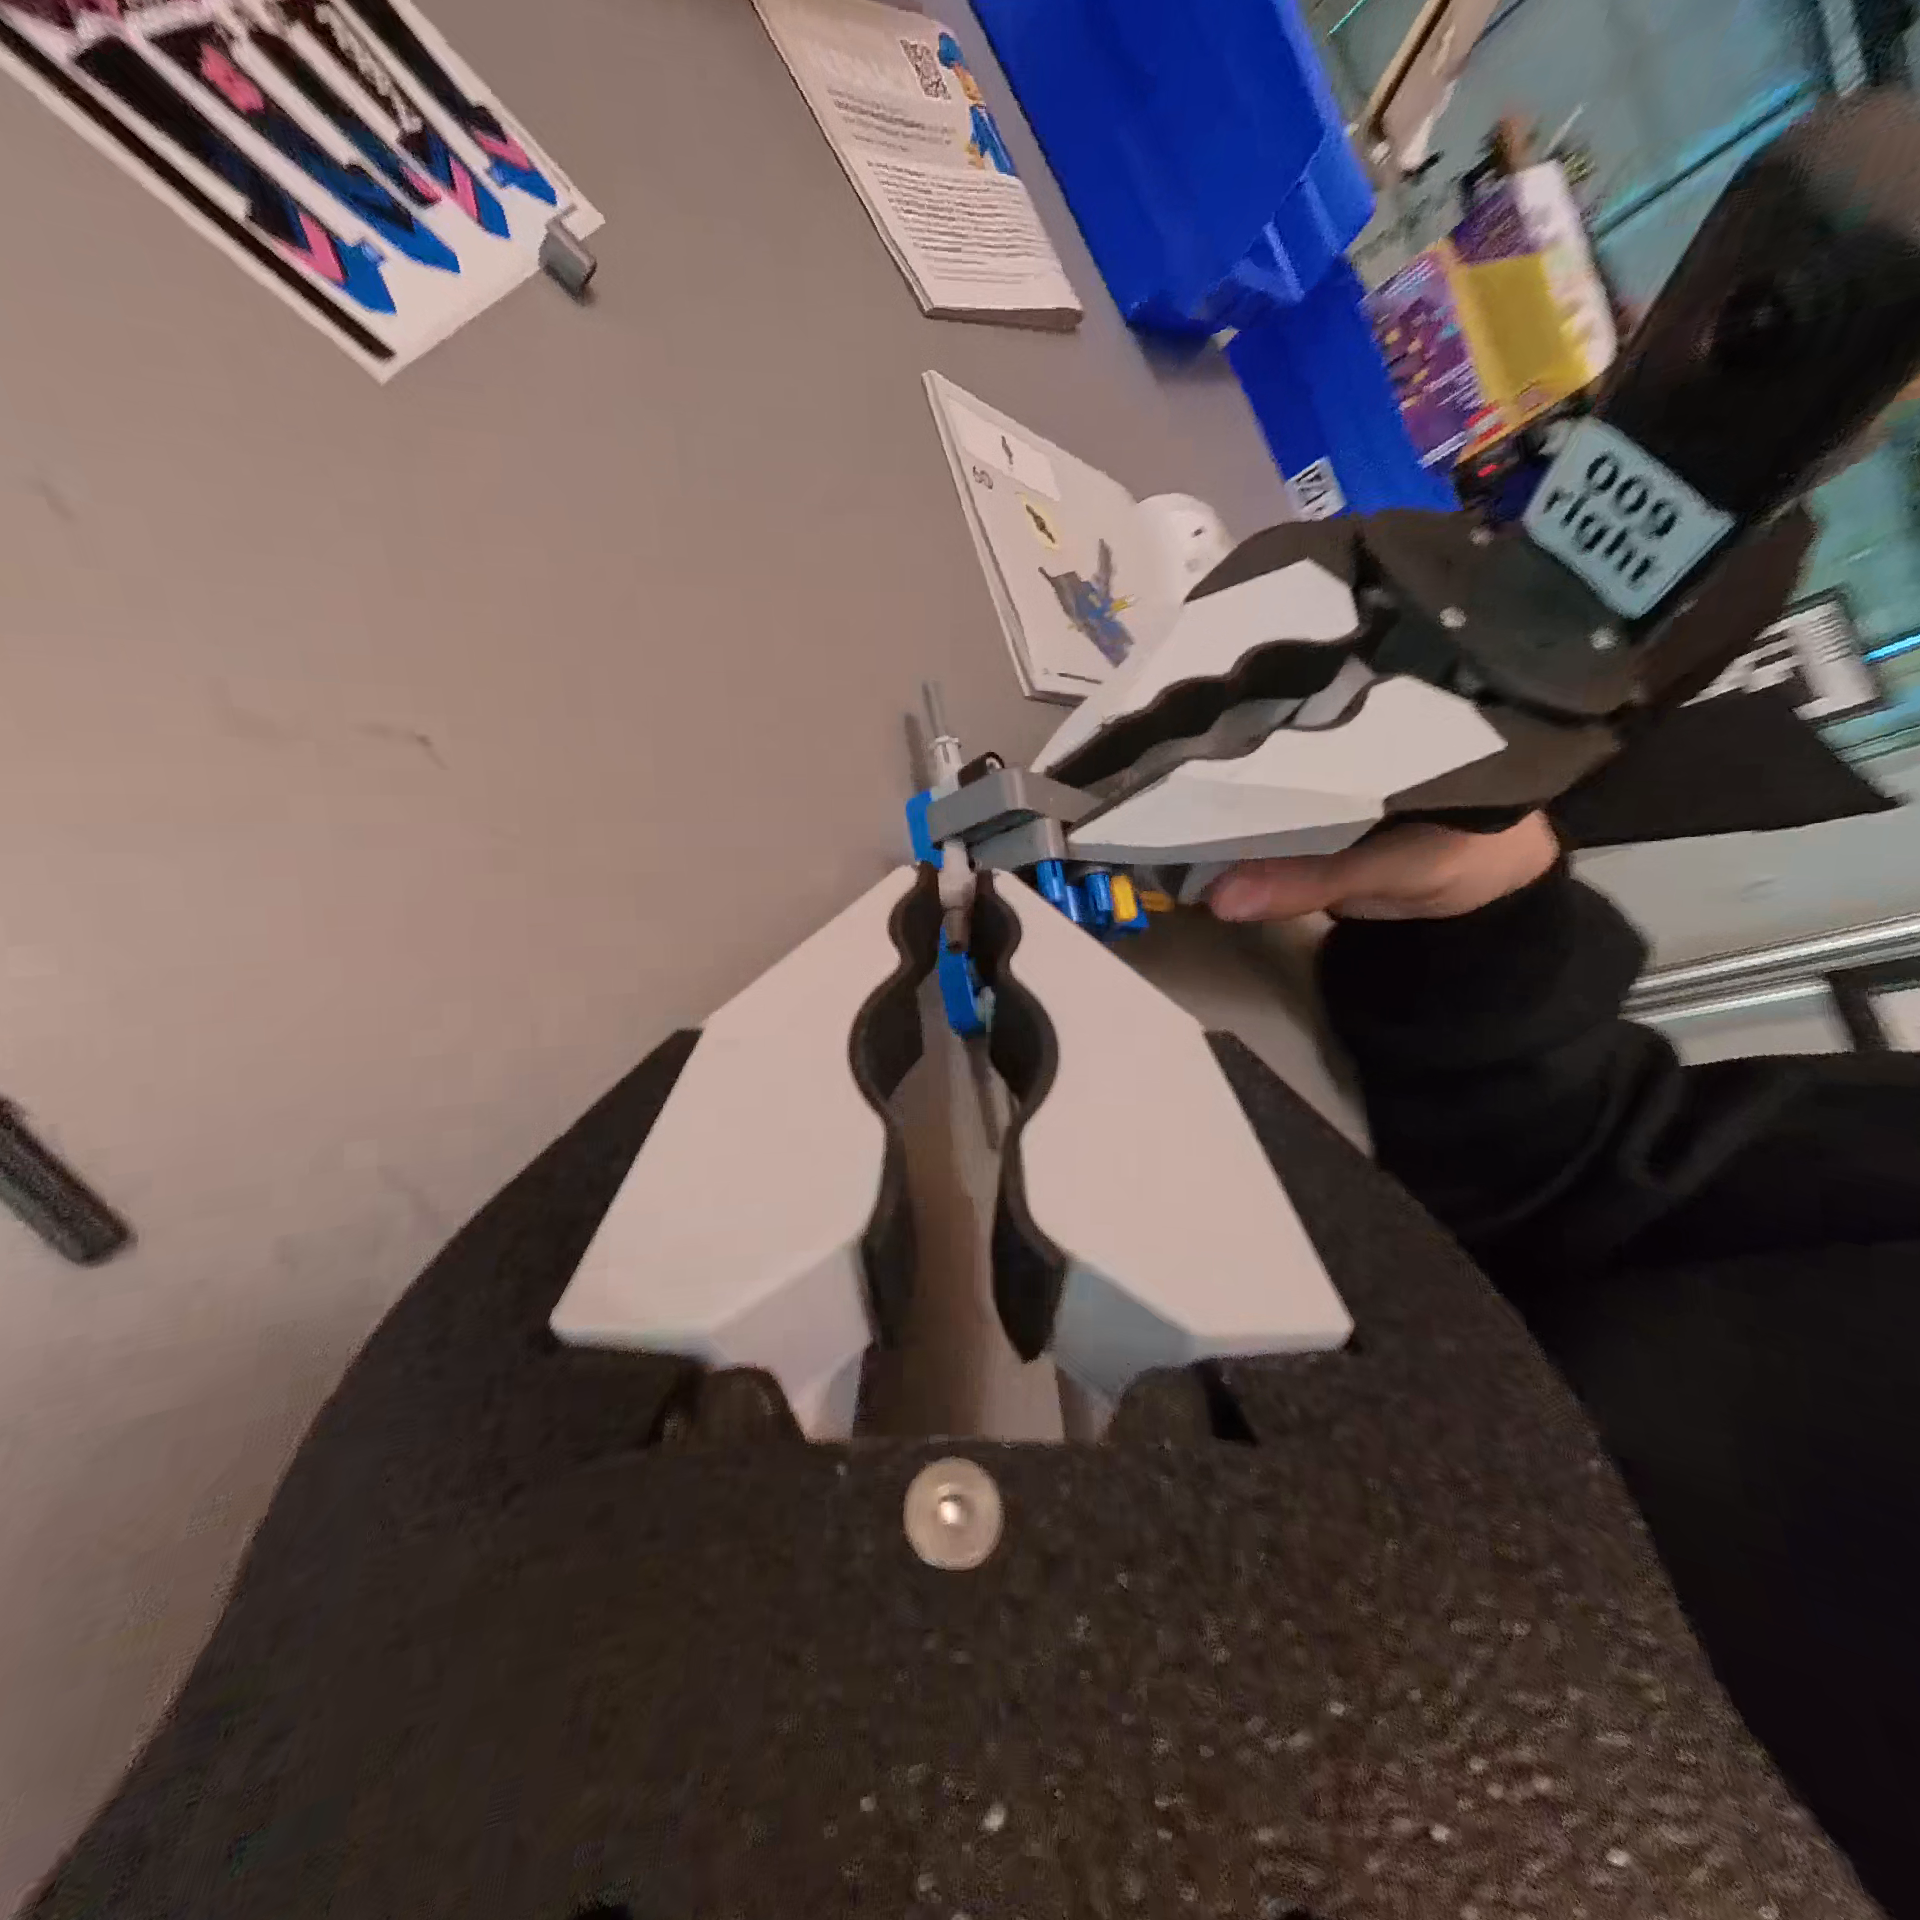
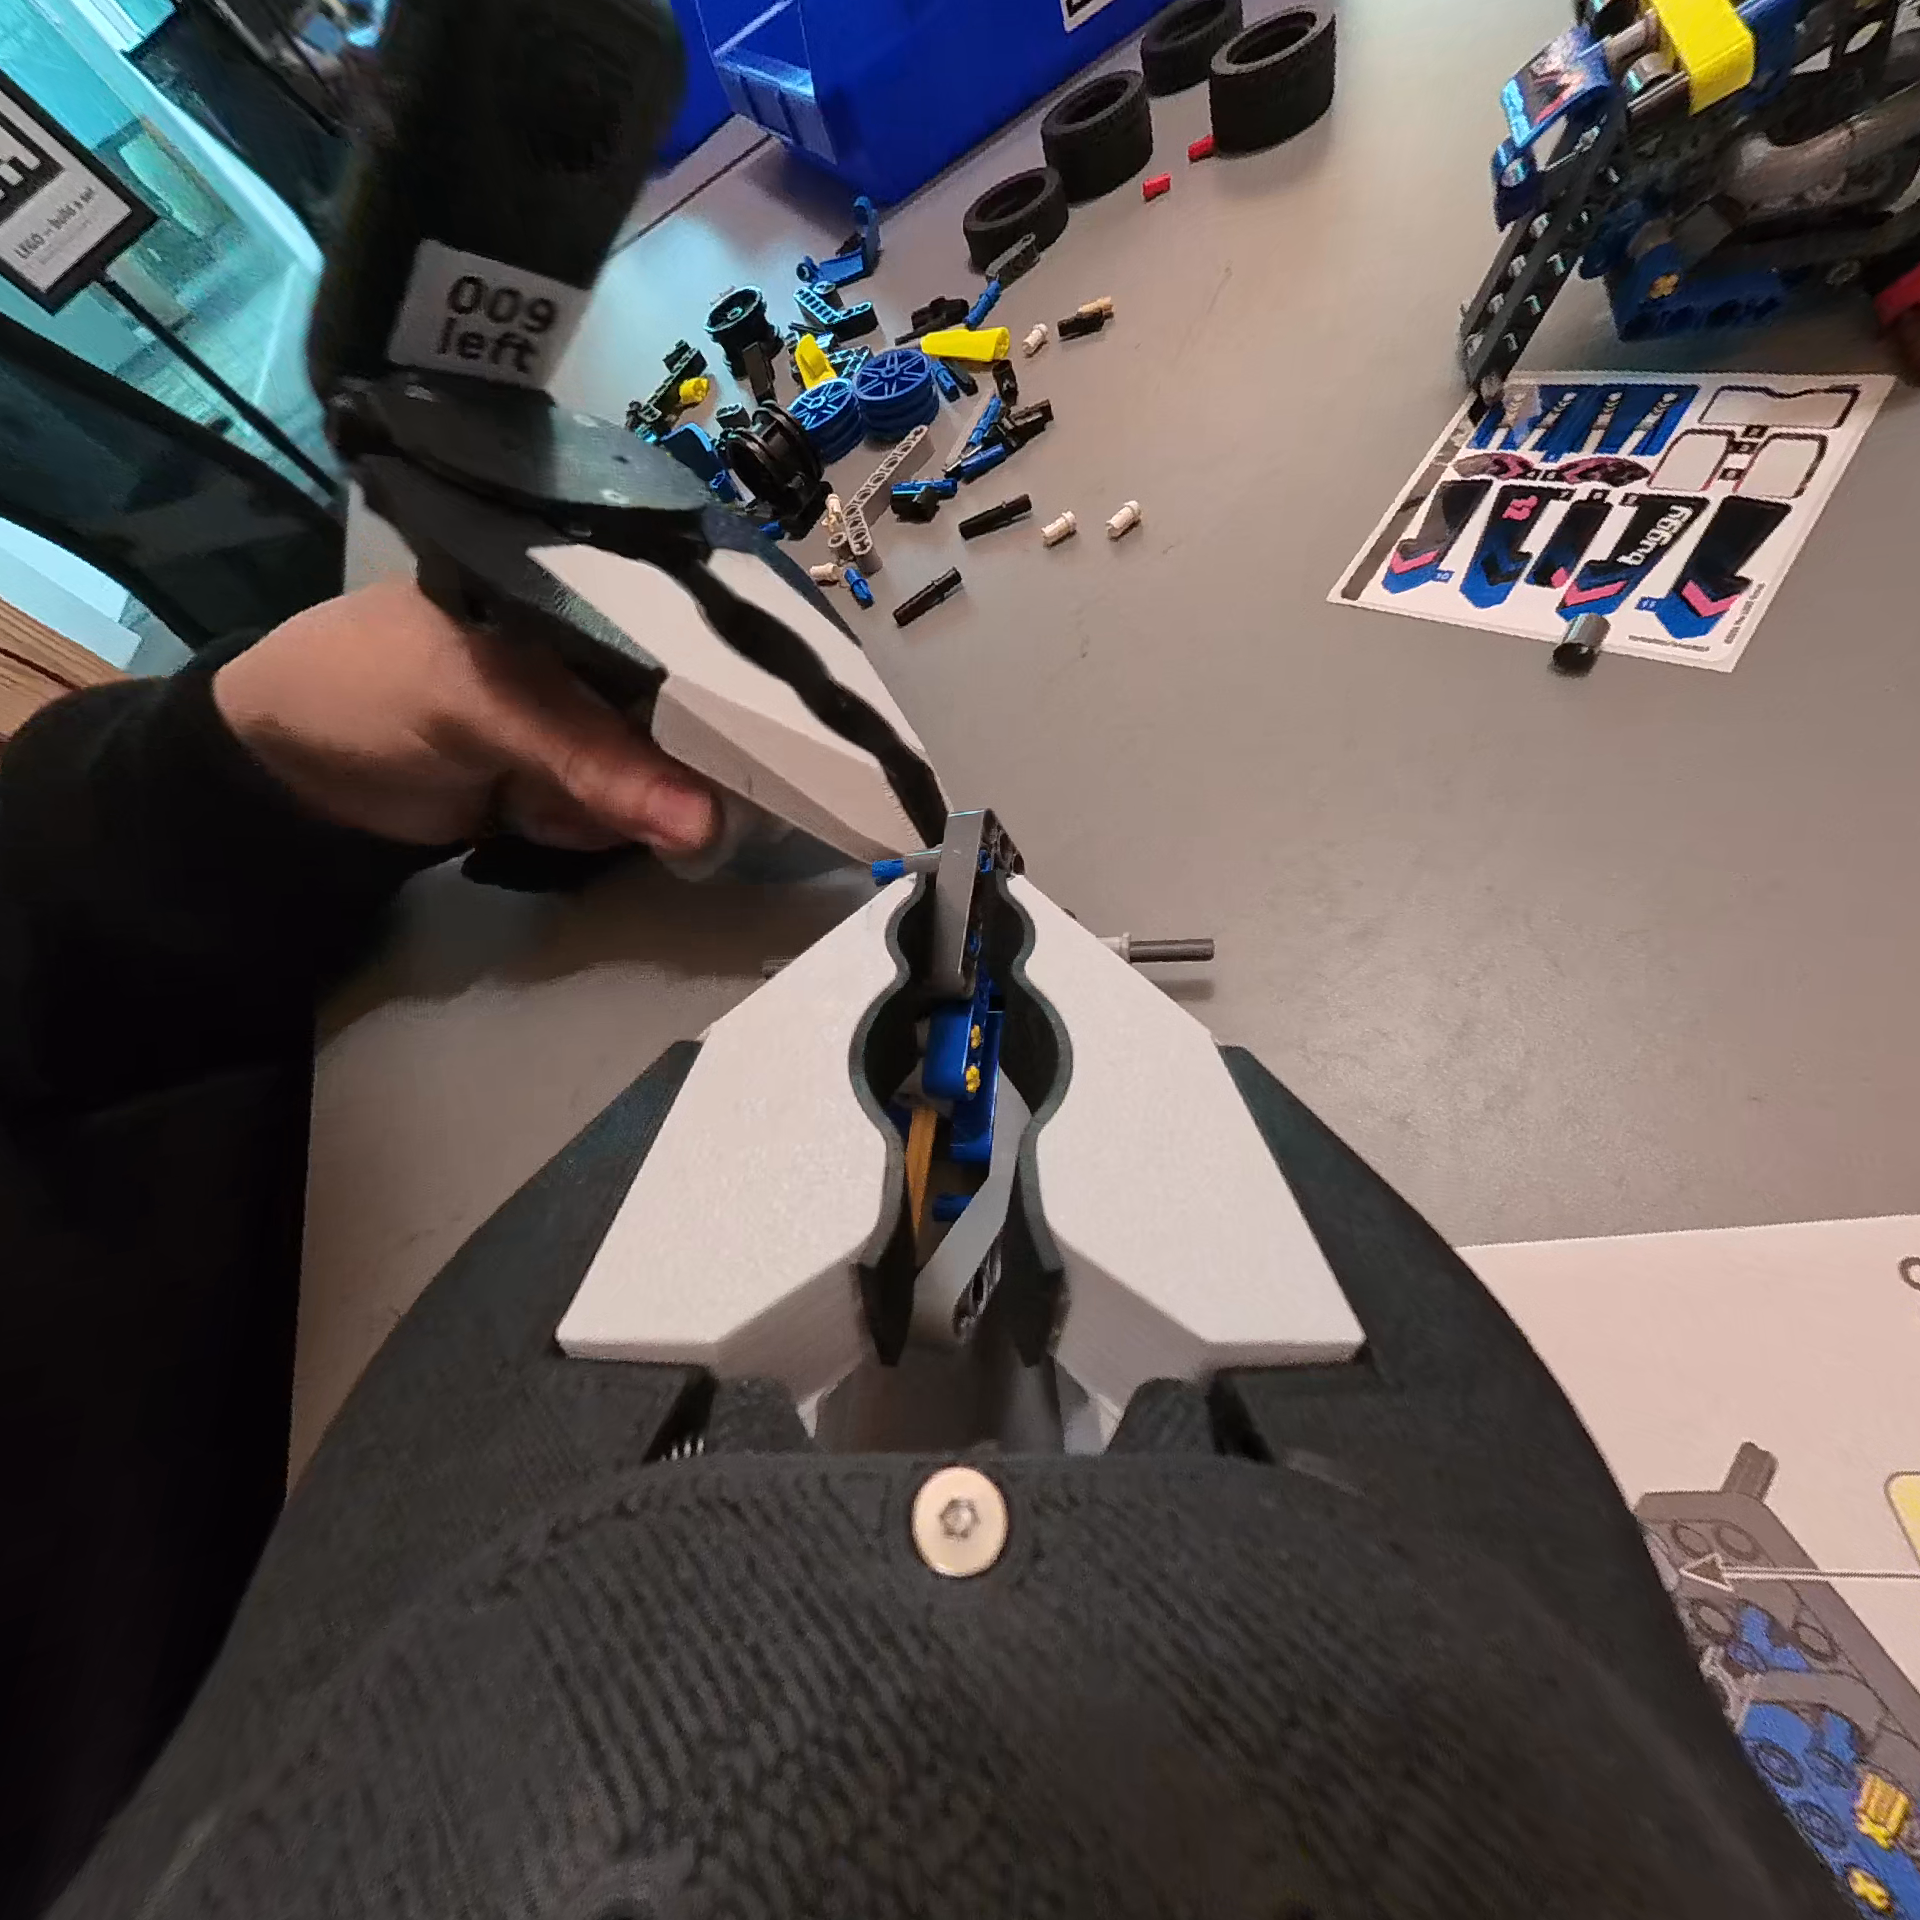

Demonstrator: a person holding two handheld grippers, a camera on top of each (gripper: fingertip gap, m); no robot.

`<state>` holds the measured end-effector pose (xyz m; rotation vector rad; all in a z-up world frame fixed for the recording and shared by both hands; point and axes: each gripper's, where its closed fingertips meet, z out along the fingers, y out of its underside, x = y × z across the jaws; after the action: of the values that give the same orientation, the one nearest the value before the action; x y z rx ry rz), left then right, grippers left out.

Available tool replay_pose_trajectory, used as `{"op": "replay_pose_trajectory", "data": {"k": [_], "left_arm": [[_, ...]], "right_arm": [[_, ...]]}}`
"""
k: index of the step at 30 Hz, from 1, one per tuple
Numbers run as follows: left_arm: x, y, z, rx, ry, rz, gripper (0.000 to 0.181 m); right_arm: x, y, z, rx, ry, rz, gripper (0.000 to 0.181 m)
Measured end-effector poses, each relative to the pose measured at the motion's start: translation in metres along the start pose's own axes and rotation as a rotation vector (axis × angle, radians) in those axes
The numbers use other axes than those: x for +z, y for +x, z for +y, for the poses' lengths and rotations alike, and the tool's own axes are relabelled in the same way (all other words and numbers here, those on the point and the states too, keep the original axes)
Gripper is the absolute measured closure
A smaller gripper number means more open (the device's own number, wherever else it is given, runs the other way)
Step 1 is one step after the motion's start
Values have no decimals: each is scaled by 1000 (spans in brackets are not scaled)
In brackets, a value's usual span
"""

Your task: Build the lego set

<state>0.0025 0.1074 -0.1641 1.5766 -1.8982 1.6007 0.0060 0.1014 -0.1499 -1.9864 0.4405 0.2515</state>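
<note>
My right gripper (image 2: 961,883) is shut on a small lego sub-assembly (image 2: 971,1060) of a grey beam, blue parts and a tan piece, held above the grey table (image 2: 1351,883). My left gripper (image 1: 954,883) is shut on a small blue and light grey pin piece (image 1: 958,977) and presses it against the top end of that sub-assembly (image 1: 987,821). In the left wrist view the right gripper (image 1: 1060,821) comes in from the right. In the right wrist view the left gripper (image 2: 930,831) comes in from the upper left, tips touching the beam's end.
A pile of loose parts (image 2: 883,416), black tyres (image 2: 1101,135) and a blue bin (image 2: 883,83) lie at the back. A partly built blue car (image 2: 1714,177) and a sticker sheet (image 2: 1600,499) are at the right. An instruction booklet (image 2: 1714,1403) lies near. A grey axle (image 2: 1169,948) lies beside the fingers. Left and right tips are no more than a few centimetres apart. From either gripper's tips it is about 20 cm to the partly built blue car (image 2: 1714,177).
</note>
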Motion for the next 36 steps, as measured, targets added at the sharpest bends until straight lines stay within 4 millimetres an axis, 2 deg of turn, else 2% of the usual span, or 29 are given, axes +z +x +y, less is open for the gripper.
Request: {"op": "replay_pose_trajectory", "data": {"k": [5,12,20,25,32,36], "left_arm": [[-3,4,0,-179,-7,144,178],[-4,8,-1,-325,21,234,177],[3,0,-1,-36,29,-10,177],[6,-4,-2,319,-10,-268,177],[6,-4,-3,446,-5,-379,177],[6,-3,-3,463,-1,-372,177]], "right_arm": [[0,-4,0,7,3,-38,173],[-3,-8,-2,23,14,-92,173],[-3,2,0,41,2,-42,173],[-4,6,0,62,6,-29,173],[-4,6,0,58,3,-29,173],[-6,4,-1,70,10,-60,172]]}}
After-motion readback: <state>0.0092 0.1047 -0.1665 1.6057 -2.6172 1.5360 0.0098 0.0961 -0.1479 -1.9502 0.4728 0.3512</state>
